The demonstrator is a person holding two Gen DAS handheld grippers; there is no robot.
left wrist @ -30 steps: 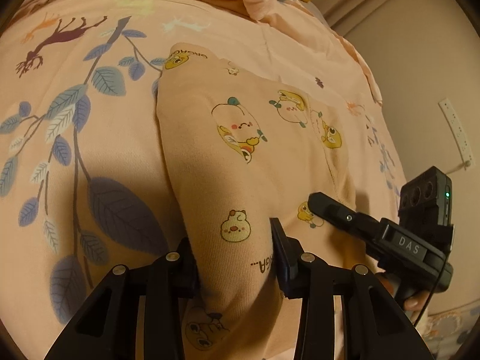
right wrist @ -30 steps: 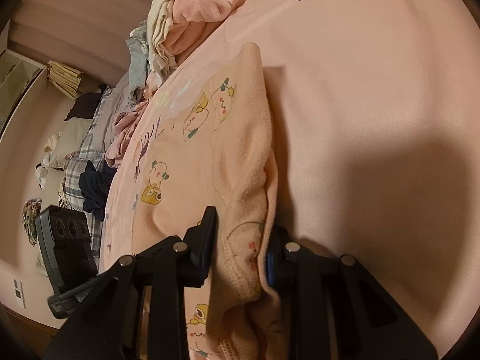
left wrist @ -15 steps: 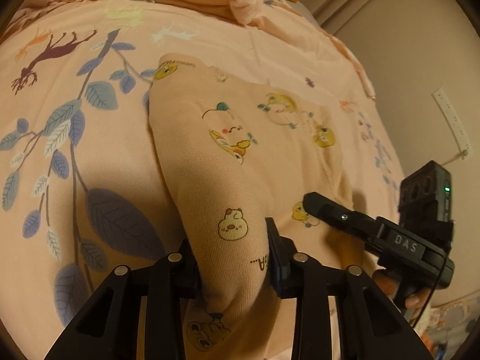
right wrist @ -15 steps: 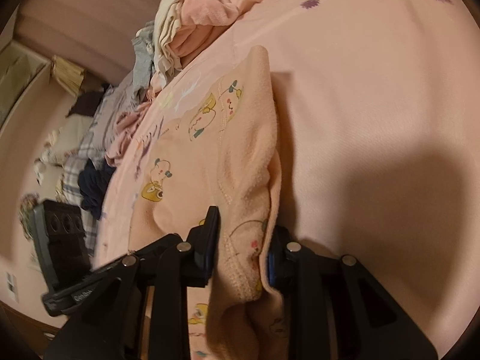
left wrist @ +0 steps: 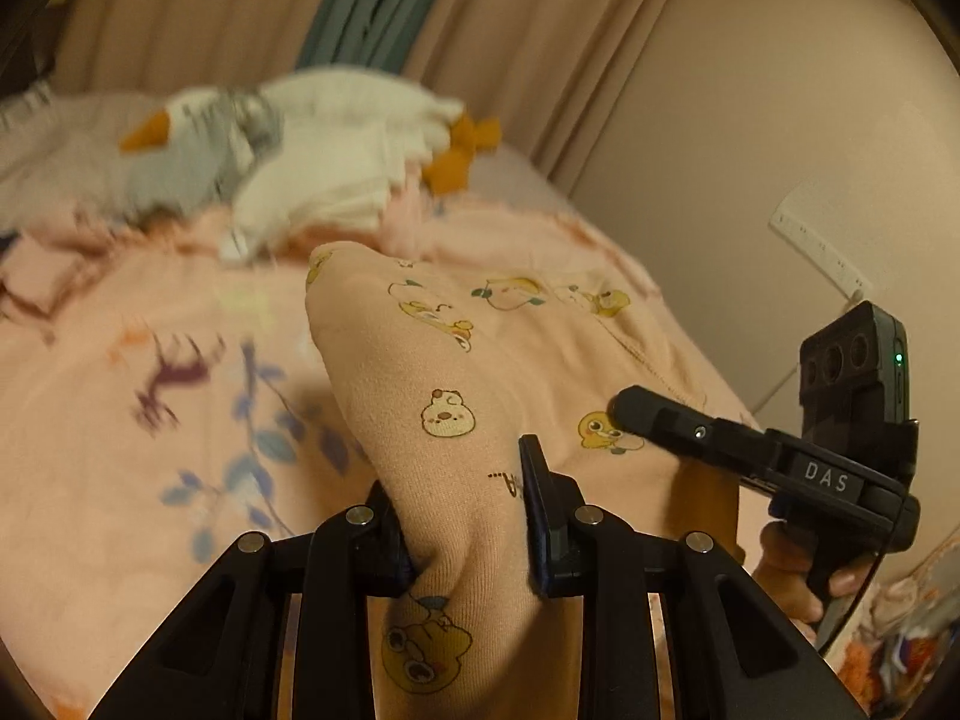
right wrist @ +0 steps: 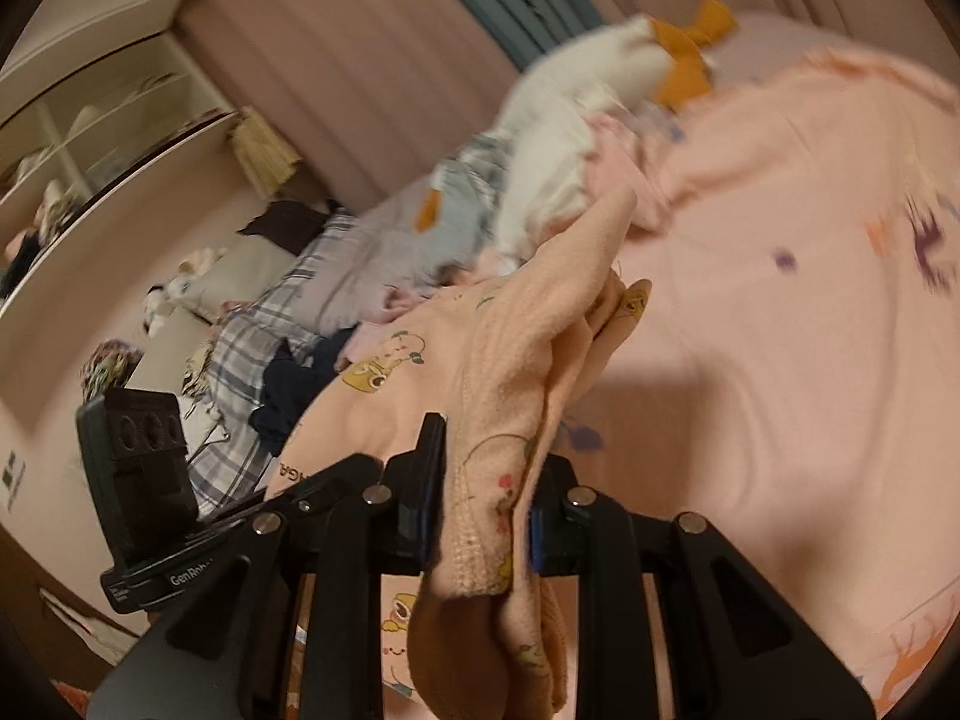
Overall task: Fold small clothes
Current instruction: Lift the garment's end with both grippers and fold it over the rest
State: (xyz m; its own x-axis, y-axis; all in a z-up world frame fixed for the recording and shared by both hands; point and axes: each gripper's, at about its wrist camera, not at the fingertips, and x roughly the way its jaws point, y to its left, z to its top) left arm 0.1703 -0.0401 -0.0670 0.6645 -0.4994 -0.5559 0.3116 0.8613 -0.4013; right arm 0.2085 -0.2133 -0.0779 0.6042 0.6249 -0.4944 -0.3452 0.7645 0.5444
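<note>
Garment [left wrist: 456, 372] edges in both tongs, prob. taut

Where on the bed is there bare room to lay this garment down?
Bare bedspread lies right of the peach garment in the right wrist view, and left of it over the leaf print in the left. The far end is crowded: clothes pile, plush goose.

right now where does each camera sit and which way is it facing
Left wrist: sits on the left gripper, looking along its closing fingers, clamped on the peach garment, across the bed to the curtain; the right gripper and a hand show at right.
Right wrist: sits on the right gripper, pinching the garment's edge, facing bed and plaid bedding; the left gripper shows at left.
Shared: garment, bed, white plush toy, curtain.
</note>
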